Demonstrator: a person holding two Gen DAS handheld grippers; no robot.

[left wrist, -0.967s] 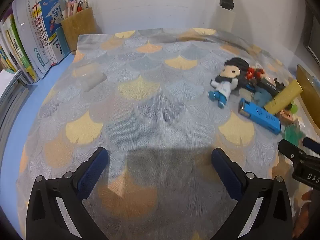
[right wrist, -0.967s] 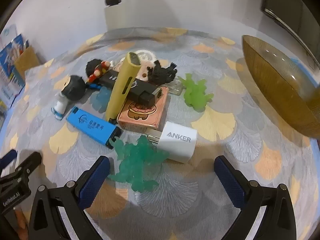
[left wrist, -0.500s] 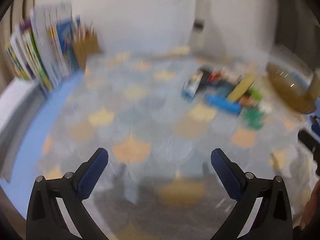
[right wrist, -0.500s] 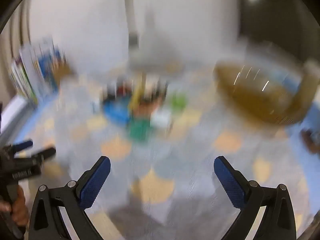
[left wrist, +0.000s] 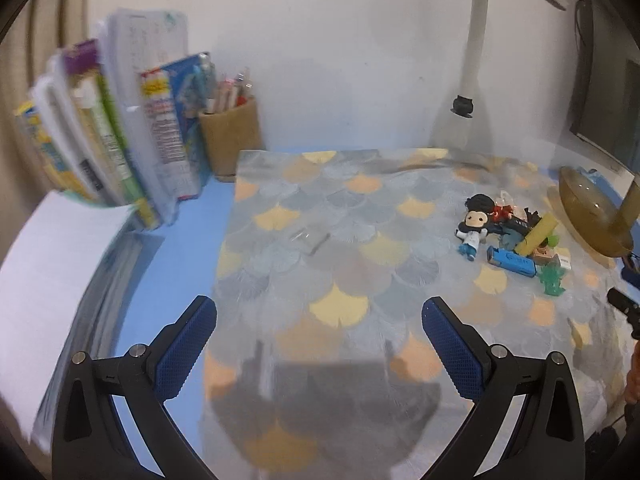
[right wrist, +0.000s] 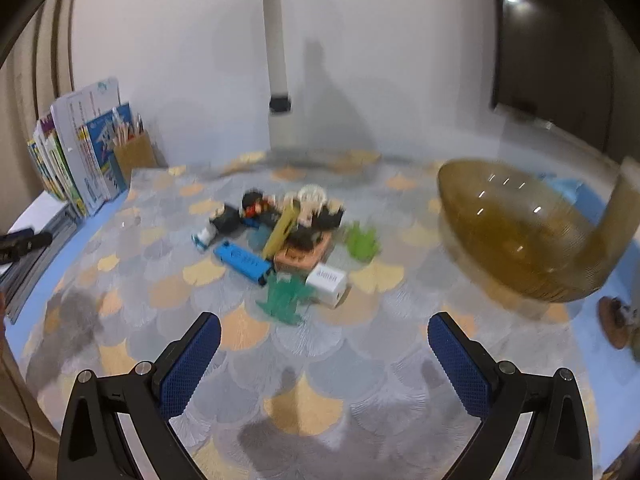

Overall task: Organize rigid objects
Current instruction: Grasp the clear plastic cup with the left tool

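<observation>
A pile of small objects lies on the patterned mat (right wrist: pixel 320 344): a dark-haired figurine (right wrist: pixel 224 220), a blue USB stick (right wrist: pixel 242 261), a yellow bar (right wrist: pixel 282 229), a pink box (right wrist: pixel 306 256), a white Anker charger (right wrist: pixel 327 282), a dark green toy (right wrist: pixel 285 295) and a light green toy (right wrist: pixel 363 242). The pile also shows in the left wrist view, with the figurine (left wrist: pixel 474 224) and blue stick (left wrist: pixel 512 261). An amber glass bowl (right wrist: pixel 520 232) stands right of the pile. My right gripper (right wrist: pixel 324 360) is open and empty, well short of the pile. My left gripper (left wrist: pixel 320 344) is open and empty over the mat.
Books (left wrist: pixel 120 148) and a pencil holder (left wrist: pixel 230 136) stand at the back left against the wall. A lamp post (right wrist: pixel 276 52) rises behind the mat. A small clear item (left wrist: pixel 310 238) lies mid-mat. The blue table edge (left wrist: pixel 180 264) shows left of the mat.
Both grippers have pulled back and up from the table, so the pile and bowl look smaller and farther away. Both stayed open. No object has moved.
</observation>
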